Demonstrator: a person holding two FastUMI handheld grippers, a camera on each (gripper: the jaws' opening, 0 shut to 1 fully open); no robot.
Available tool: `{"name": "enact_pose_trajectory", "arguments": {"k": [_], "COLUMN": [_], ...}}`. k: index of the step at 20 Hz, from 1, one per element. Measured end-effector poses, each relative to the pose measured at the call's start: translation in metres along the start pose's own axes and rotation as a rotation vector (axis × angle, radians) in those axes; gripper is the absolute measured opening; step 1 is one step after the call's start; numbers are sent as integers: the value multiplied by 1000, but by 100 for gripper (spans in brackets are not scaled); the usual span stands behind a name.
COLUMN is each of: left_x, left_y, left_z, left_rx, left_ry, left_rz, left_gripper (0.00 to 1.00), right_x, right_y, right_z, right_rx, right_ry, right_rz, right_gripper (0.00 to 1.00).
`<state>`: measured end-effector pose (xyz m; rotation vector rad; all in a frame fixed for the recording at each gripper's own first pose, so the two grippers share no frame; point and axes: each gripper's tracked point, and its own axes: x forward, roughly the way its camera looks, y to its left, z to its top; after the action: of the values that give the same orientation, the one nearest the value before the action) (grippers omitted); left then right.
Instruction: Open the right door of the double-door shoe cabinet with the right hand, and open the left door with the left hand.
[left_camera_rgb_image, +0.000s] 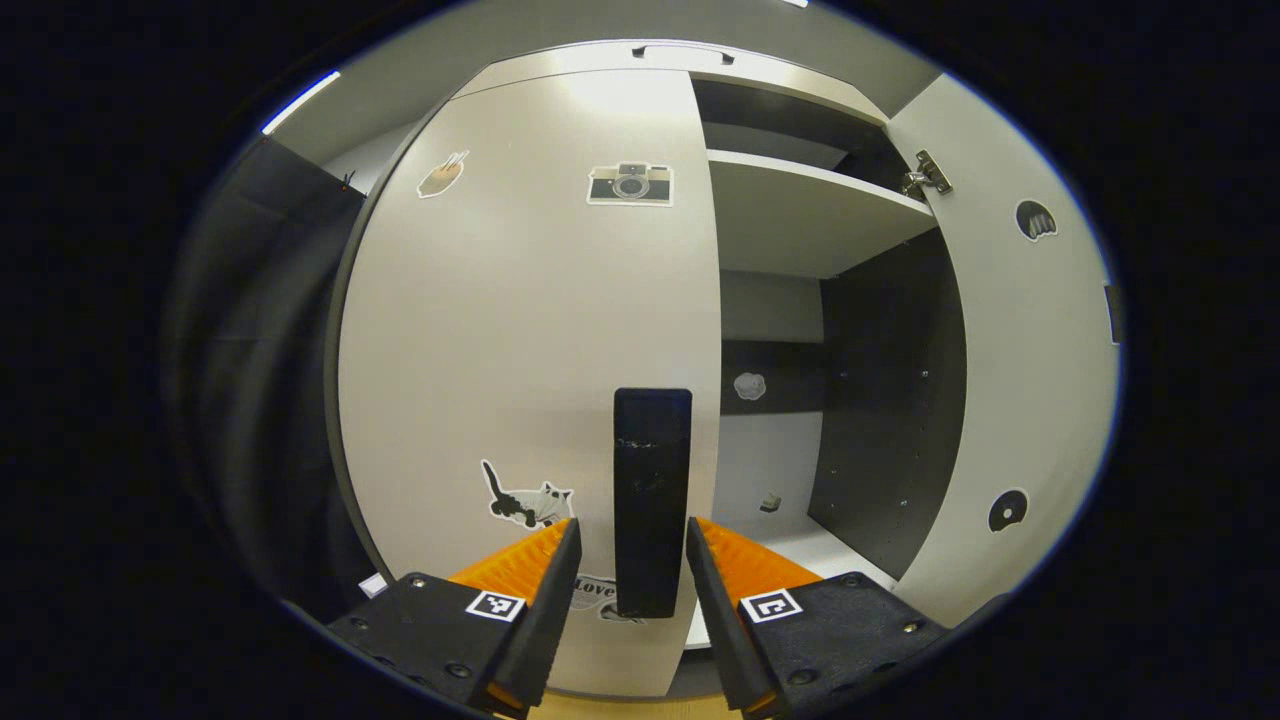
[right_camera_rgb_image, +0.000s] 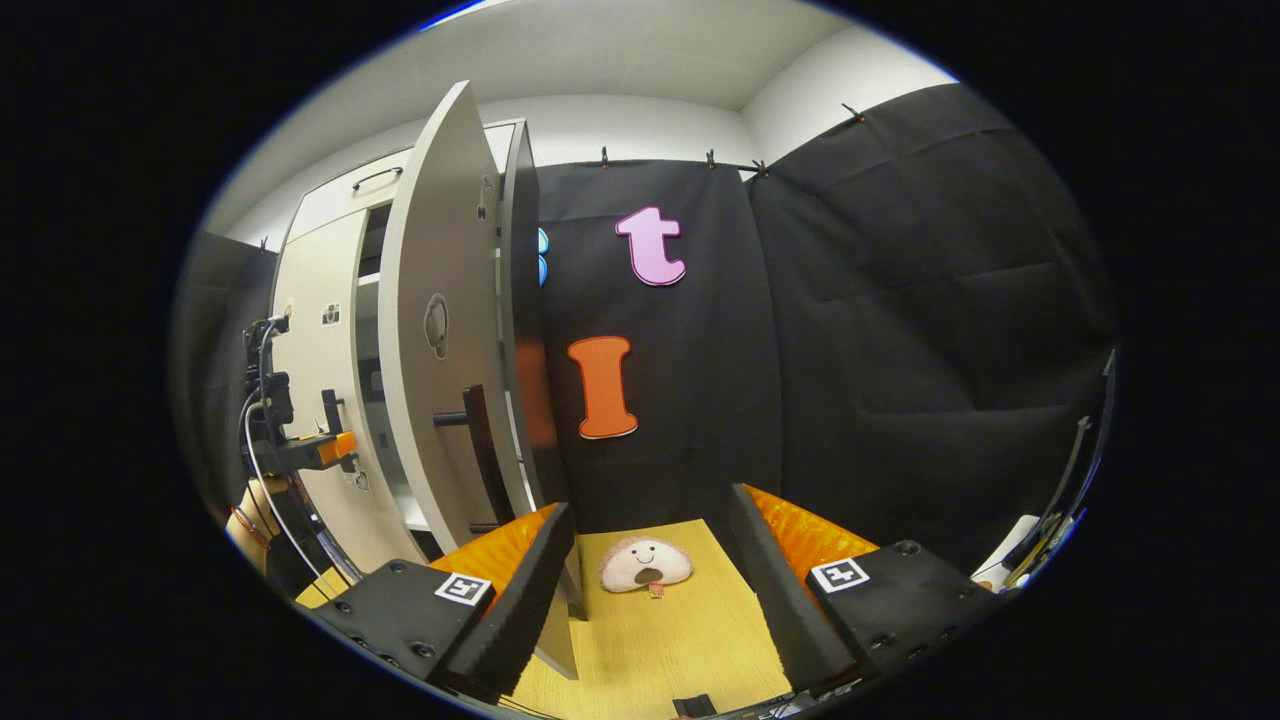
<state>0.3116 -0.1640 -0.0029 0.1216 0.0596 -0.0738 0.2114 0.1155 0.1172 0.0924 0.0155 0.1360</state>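
Cabinet (left_camera_rgb_image: 640, 90) stood straight ahead of my left gripper (left_camera_rgb_image: 630, 560), its left door (left_camera_rgb_image: 520, 350) closed and flat to the camera, its right door (left_camera_rgb_image: 1020, 380) swung wide open on the hinge (left_camera_rgb_image: 928, 176). The left door's handle (left_camera_rgb_image: 652, 500), a dark upright bar near the door's inner edge, sat between my left jaws; they were apart, one on each side of it, and I could not tell whether either touched it. The gripper pointed level and square at the door. Stickers dotted the left door: a camera (left_camera_rgb_image: 630, 184) up high, a cat (left_camera_rgb_image: 528, 500) down low beside the handle. Through the open half I saw a shelf (left_camera_rgb_image: 810, 205) and the dark inner side wall (left_camera_rgb_image: 890, 400).

In the right gripper view, the right door (right_camera_rgb_image: 440, 330) stood edge-on at my left, its handle (right_camera_rgb_image: 478, 440) sticking out toward me. My right gripper (right_camera_rgb_image: 650, 570) hung clear of it, jaws wide apart and holding nothing, aimed past the door at the black cloth wall (right_camera_rgb_image: 900, 330). Between the jaws, farther off on the wooden floor (right_camera_rgb_image: 650, 640), lay a small plush toy (right_camera_rgb_image: 645, 563). At far left I saw the left gripper (right_camera_rgb_image: 335, 445) at the closed door, with a hand (right_camera_rgb_image: 250, 525) below it.
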Motion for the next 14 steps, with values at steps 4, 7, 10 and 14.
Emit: {"name": "enact_pose_trajectory", "arguments": {"k": [4,7,10,14], "left_x": [5,5,4,-2], "left_y": [-3,-4,-2,-2], "left_z": [-6,-9,-10,-11], "left_rx": [4,9,10,11], "left_ry": [24,29,44,38], "left_rz": [-4,-11,-11,-30], "left_gripper": [48,34,25,16], "right_x": [-1,-3,-5,-6], "right_y": [2,3,6,11], "right_z": [0,-1,-1,0], "right_rx": [4,-3,-2,-14], "right_ry": [0,0,4,-7], "right_rz": [-1,-1,3,4], "right_gripper": [100,100,100,100]}}
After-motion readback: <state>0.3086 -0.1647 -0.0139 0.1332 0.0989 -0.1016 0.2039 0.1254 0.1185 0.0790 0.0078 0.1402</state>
